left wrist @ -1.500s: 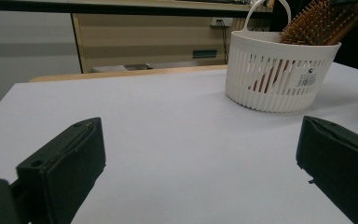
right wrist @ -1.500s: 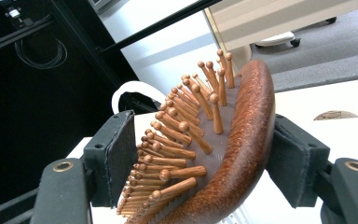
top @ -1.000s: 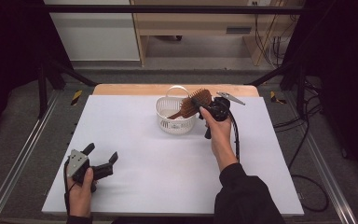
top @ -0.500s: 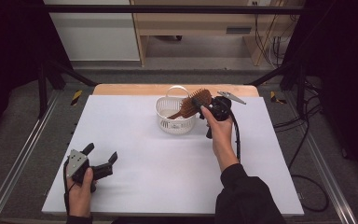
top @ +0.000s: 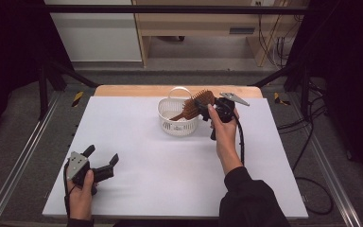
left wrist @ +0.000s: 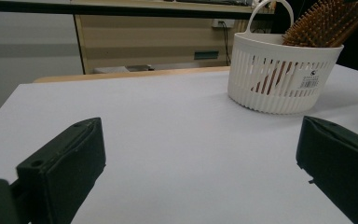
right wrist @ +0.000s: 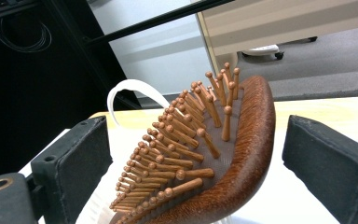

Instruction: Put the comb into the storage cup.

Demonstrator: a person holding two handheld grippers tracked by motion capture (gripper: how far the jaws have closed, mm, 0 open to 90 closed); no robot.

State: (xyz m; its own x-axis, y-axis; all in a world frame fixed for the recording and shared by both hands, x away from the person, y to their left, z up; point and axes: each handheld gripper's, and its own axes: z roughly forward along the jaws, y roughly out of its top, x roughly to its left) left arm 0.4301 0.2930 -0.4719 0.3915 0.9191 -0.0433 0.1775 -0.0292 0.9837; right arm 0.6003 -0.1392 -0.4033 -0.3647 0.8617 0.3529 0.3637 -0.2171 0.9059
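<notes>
A wooden hairbrush (top: 199, 101) stands tilted in a white slotted basket (top: 177, 127) at the table's far middle, handle down and bristled head sticking out over the rim. My right gripper (top: 202, 108) is at the brush head. Its jaws have just been opening and stand apart on either side of the hairbrush (right wrist: 233, 163), with a gap at each pad. My right gripper (right wrist: 196, 168) is open. My left gripper (top: 101, 158) rests open near the front left corner, with nothing between its jaws. From my left gripper (left wrist: 200, 172) I see the basket (left wrist: 279, 70) and the brush (left wrist: 326, 23) farther off.
The white table top (top: 137, 156) stretches between the two hands. A wooden strip (top: 137, 90) edges the far side. Metal rails (top: 23, 156) run beside the table, and cables (top: 312, 142) lie on the floor at right.
</notes>
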